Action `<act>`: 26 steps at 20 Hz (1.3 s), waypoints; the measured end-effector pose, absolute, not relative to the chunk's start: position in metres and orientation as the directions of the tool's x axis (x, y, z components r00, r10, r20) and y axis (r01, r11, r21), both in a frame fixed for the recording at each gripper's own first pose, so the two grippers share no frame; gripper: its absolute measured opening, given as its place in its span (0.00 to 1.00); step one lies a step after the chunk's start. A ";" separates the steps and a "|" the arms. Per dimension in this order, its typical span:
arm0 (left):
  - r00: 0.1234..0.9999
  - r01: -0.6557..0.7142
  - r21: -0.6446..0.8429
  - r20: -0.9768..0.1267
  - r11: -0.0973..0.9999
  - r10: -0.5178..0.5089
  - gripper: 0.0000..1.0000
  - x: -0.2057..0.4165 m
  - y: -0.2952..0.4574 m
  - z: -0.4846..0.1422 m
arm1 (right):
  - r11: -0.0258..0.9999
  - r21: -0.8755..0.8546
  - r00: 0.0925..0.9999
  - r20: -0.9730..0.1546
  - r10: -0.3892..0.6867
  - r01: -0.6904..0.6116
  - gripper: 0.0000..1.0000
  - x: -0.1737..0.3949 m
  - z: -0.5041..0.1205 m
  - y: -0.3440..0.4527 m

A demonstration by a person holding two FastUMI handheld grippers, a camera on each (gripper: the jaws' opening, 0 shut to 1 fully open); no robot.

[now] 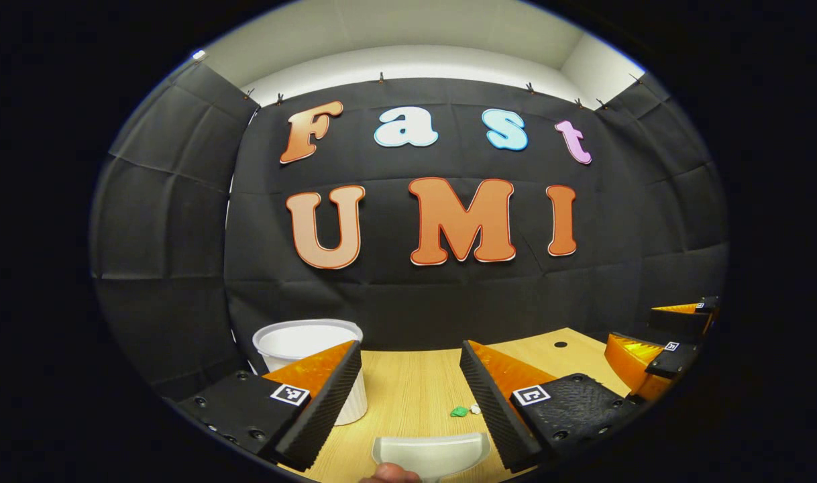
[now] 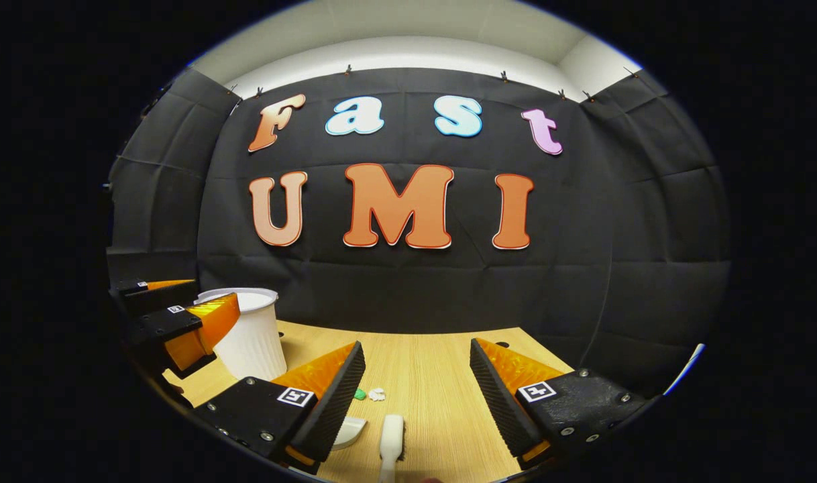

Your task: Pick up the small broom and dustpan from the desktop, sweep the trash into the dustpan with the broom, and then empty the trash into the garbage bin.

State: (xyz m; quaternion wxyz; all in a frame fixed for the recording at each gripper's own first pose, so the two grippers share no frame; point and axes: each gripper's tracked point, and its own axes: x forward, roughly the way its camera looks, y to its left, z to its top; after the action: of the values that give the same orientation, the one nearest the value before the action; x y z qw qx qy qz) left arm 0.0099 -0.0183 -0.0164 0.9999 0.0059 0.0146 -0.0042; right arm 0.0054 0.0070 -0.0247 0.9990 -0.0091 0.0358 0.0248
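Observation:
A white dustpan (image 1: 432,453) lies on the wooden desktop (image 1: 408,372) just below my left gripper (image 1: 408,396), which is open and holds nothing. A fingertip (image 1: 392,475) shows at the dustpan's near edge. Small green and white trash bits (image 1: 465,410) lie ahead of the dustpan. In the right gripper view, the white broom (image 2: 392,436) lies on the desktop (image 2: 435,376) between the open fingers of my right gripper (image 2: 415,396), untouched. The dustpan's corner (image 2: 350,429) and the trash (image 2: 368,394) sit to its left.
A white ribbed garbage bin (image 1: 308,342) stands at the back left of the desktop, also seen as the bin (image 2: 247,335) beside the left gripper (image 2: 214,293). The right gripper (image 1: 633,327) hovers at the right. A small dark hole (image 1: 561,345) marks the desktop.

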 end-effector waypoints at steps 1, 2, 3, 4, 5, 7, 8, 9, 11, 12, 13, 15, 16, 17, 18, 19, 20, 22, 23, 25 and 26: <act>0.999 0.009 0.014 -0.037 1.000 -0.009 0.94 0.012 -0.018 -0.018 | 0.998 -0.018 0.996 -0.077 0.051 -0.053 0.94 0.006 -0.025 0.008; 0.999 0.008 0.016 -0.043 1.000 -0.008 0.94 0.013 -0.018 -0.021 | 0.998 -0.022 0.995 -0.084 0.053 -0.055 0.95 0.007 -0.027 0.008; 0.999 0.011 0.015 -0.050 1.000 -0.010 0.94 0.014 -0.018 -0.023 | 0.998 -0.024 0.994 -0.091 0.055 -0.058 0.95 0.009 -0.029 0.009; 0.998 0.013 0.014 -0.055 1.000 -0.012 0.94 0.013 -0.017 -0.024 | 0.998 -0.024 0.994 -0.096 0.059 -0.062 0.95 0.010 -0.032 0.011; 0.998 0.017 0.010 -0.064 1.000 -0.016 0.94 0.013 -0.018 -0.027 | 0.998 -0.023 0.993 -0.103 0.064 -0.067 0.95 0.011 -0.035 0.013; 0.996 0.026 0.001 -0.089 1.000 -0.025 0.94 0.015 -0.020 -0.034 | 0.997 -0.019 0.990 -0.116 0.076 -0.078 0.95 0.012 -0.037 0.017; 0.994 0.030 -0.002 -0.104 1.000 -0.030 0.94 0.016 -0.021 -0.037 | 0.997 -0.019 0.990 -0.119 0.077 -0.080 0.95 0.013 -0.038 0.017; 0.993 0.033 -0.004 -0.115 0.999 -0.033 0.94 0.017 -0.020 -0.042 | 0.997 -0.023 0.990 -0.123 0.075 -0.079 0.95 0.014 -0.039 0.017; 0.990 0.042 -0.007 -0.136 0.999 -0.042 0.94 0.016 -0.022 -0.046 | 0.997 -0.030 0.988 -0.136 0.072 -0.076 0.94 0.016 -0.044 0.016; 0.989 0.045 -0.008 -0.144 0.999 -0.046 0.94 0.017 -0.022 -0.049 | 0.996 -0.029 0.987 -0.143 0.075 -0.080 0.95 0.016 -0.047 0.018; 0.986 0.051 -0.011 -0.156 0.999 -0.052 0.94 0.017 -0.023 -0.052 | 0.996 -0.028 0.986 -0.151 0.076 -0.081 0.95 0.015 -0.050 0.018; 0.980 0.068 -0.020 -0.188 0.998 -0.070 0.94 0.018 -0.027 -0.062 | 0.996 -0.032 0.981 -0.176 0.075 -0.082 0.94 0.016 -0.058 0.020; 0.975 0.074 -0.024 -0.210 0.997 -0.077 0.94 0.020 -0.029 -0.067 | 0.996 -0.035 0.979 -0.192 0.073 -0.081 0.95 0.016 -0.061 0.019; 0.970 0.082 -0.030 -0.226 0.996 -0.086 0.94 0.019 -0.030 -0.074 | 0.996 -0.036 0.976 -0.206 0.072 -0.081 0.95 0.016 -0.065 0.020; 0.965 0.088 -0.034 -0.245 0.996 -0.094 0.94 0.019 -0.031 -0.079 | 0.996 -0.036 0.973 -0.220 0.070 -0.080 0.95 0.016 -0.071 0.021; 0.959 0.095 -0.043 -0.262 0.995 -0.103 0.94 0.019 -0.033 -0.083 | 0.996 -0.038 0.969 -0.235 0.070 -0.081 0.95 0.017 -0.075 0.022; 0.953 0.103 -0.051 -0.282 0.993 -0.114 0.94 0.020 -0.034 -0.089 | 0.996 -0.042 0.966 -0.251 0.068 -0.081 0.95 0.016 -0.081 0.023; 0.933 0.123 -0.072 -0.332 0.990 -0.140 0.94 0.020 -0.039 -0.106 | 0.995 -0.059 0.954 -0.295 0.061 -0.082 0.95 0.016 -0.094 0.024; 0.919 0.130 -0.085 -0.364 0.988 -0.152 0.94 0.018 -0.042 -0.115 | 0.994 -0.063 0.943 -0.328 0.061 -0.087 0.95 0.016 -0.103 0.025; 0.881 0.136 -0.110 -0.442 0.985 -0.171 0.94 0.016 -0.046 -0.137 | 0.994 -0.058 0.913 -0.404 0.060 -0.090 0.95 0.014 -0.125 0.026; 0.857 0.137 -0.121 -0.483 0.983 -0.179 0.94 0.017 -0.049 -0.151 | 0.994 -0.054 0.895 -0.442 0.057 -0.090 0.95 0.013 -0.138 0.027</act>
State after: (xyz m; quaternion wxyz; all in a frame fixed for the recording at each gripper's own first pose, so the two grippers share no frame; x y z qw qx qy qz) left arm 0.0173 -0.0486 -0.1507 0.9628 -0.0414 0.2542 -0.0822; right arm 0.0132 0.0266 -0.1382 0.9728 -0.0365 0.2257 0.0380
